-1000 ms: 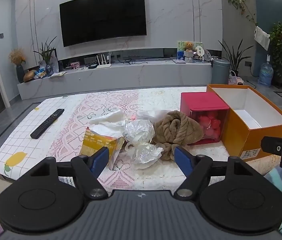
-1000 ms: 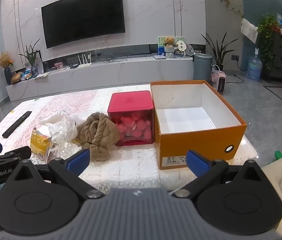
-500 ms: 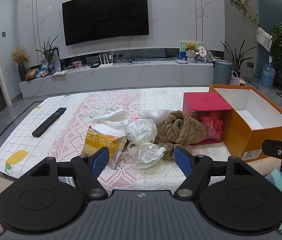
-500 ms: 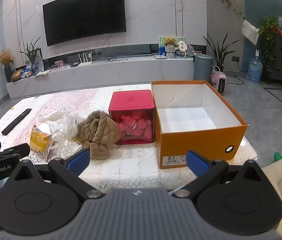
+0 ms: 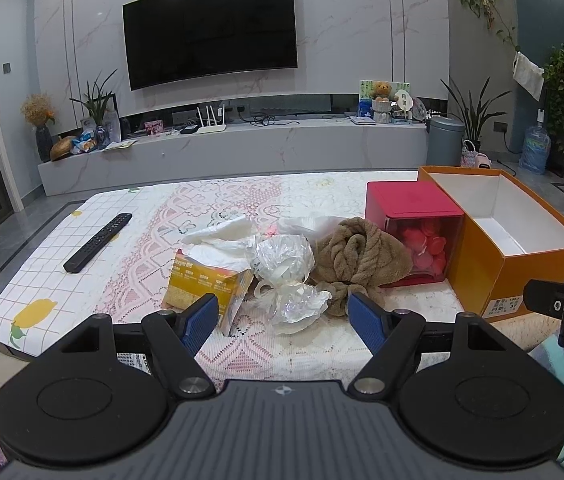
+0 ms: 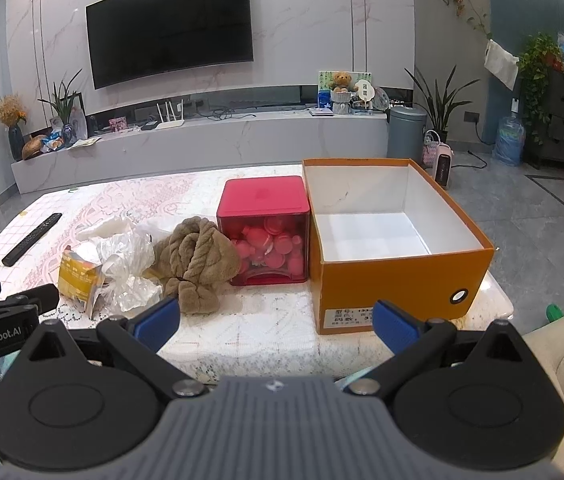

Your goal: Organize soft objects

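Low table (image 5: 94,280) with a lace-and-check cloth, TV wall behind.

Left gripper (image 5: 284,316): blue fingertips spread wide, nothing between them, held off the table's near edge, facing the pile of soft things. Right gripper (image 6: 276,322): fingertips likewise wide apart and empty, off the near edge further toward the right end, facing the gap between the towel and the orange box. Each gripper shows at the margin of the other's view.

Soft things sit bunched near the middle of the near edge:
- brown towel (image 5: 356,258), twisted and crumpled, its right side pressed against the red box; in the right wrist view (image 6: 194,260) it spills toward the near edge
- clear plastic bags (image 5: 286,272), crinkled, just left of the towel and touching it
- yellow tissue pack (image 5: 206,284), left of the bags, white tissue (image 5: 222,236) pushed up out of its top
- another pale bag or sheet behind the pile; cannot tell which

Red box (image 6: 264,232): opaque red lid on, clear sides, round pink-red pieces inside. It stands against the left wall of the orange box.

Orange box (image 6: 398,280): open top, white inside, nothing seen in it. It occupies the right end of the table, its near wall close to the near edge, with a label and a round hole on that wall.

Black remote (image 5: 98,242) lies flat toward the left end, well apart from the pile
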`<state>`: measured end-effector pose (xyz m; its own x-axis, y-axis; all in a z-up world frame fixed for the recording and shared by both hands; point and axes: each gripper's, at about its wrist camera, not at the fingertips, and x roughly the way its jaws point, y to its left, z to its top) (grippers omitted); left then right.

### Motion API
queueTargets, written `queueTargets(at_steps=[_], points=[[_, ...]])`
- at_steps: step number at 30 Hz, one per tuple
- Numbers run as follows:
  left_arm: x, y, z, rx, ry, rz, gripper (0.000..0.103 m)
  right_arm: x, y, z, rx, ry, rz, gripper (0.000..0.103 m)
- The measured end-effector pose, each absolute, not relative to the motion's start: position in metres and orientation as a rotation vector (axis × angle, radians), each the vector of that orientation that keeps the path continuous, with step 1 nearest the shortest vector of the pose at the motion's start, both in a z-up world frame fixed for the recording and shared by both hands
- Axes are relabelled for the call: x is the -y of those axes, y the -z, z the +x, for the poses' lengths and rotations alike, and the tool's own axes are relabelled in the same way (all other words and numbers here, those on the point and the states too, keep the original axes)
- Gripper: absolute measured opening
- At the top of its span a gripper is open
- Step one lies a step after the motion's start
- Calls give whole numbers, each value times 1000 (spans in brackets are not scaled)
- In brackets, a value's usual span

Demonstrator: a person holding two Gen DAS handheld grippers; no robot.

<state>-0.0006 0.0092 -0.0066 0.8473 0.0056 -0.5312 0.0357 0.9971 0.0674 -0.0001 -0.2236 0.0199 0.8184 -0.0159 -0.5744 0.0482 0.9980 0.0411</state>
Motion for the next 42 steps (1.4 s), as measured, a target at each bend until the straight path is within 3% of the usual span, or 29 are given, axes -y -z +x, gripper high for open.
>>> queueTargets(at_steps=[42], points=[[-11,11,-2,-567,16,74,87,215,-20,4,-624,19,37,100]])
